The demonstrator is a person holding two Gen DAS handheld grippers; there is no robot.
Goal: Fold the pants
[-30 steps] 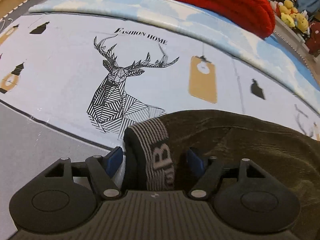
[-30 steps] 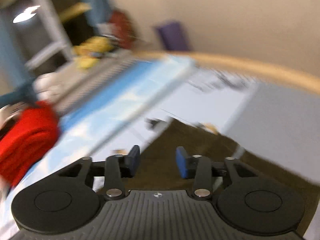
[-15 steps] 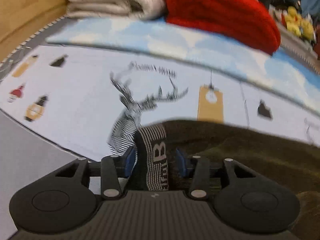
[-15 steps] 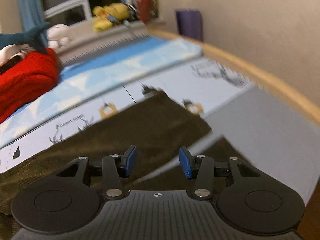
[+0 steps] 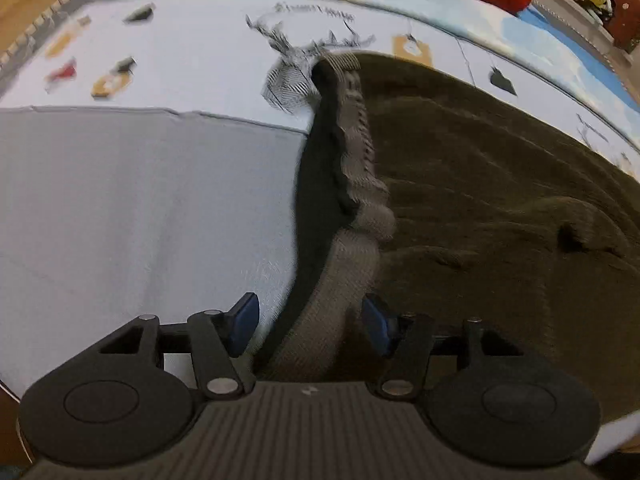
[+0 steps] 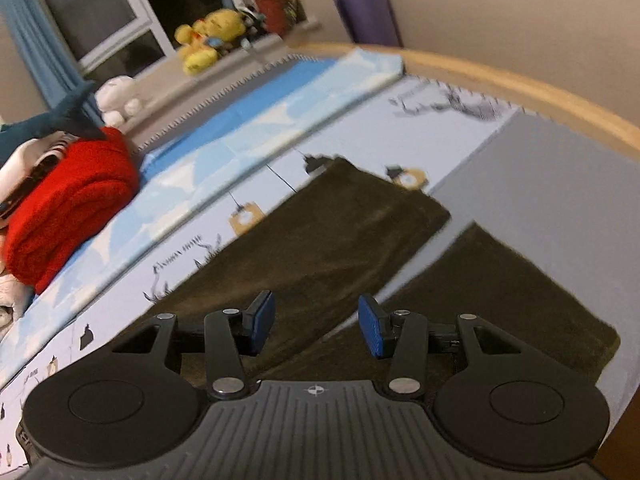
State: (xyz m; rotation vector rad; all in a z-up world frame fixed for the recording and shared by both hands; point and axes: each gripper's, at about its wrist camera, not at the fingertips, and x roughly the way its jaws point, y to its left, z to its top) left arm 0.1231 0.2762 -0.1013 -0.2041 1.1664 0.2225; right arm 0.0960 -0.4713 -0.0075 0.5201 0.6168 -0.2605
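Between left gripper [image 5: 310, 322] pads (spread): pants' [image 5: 480, 184] ribbed waistband [image 5: 352, 240].

The left hand-held gripper [image 5: 308, 322] had pulled back along the waistband [image 5: 352, 184] of the pants [image 5: 480, 184], so far more of the band ran out ahead of it toward the deer print [image 5: 296, 68] than a second before, and its jaws had spread wider around the band. The right hand-held gripper [image 6: 316, 330] had swung up and away from the pants [image 6: 320, 240], whose two legs now lay in full view beyond it, jaws parted and empty.
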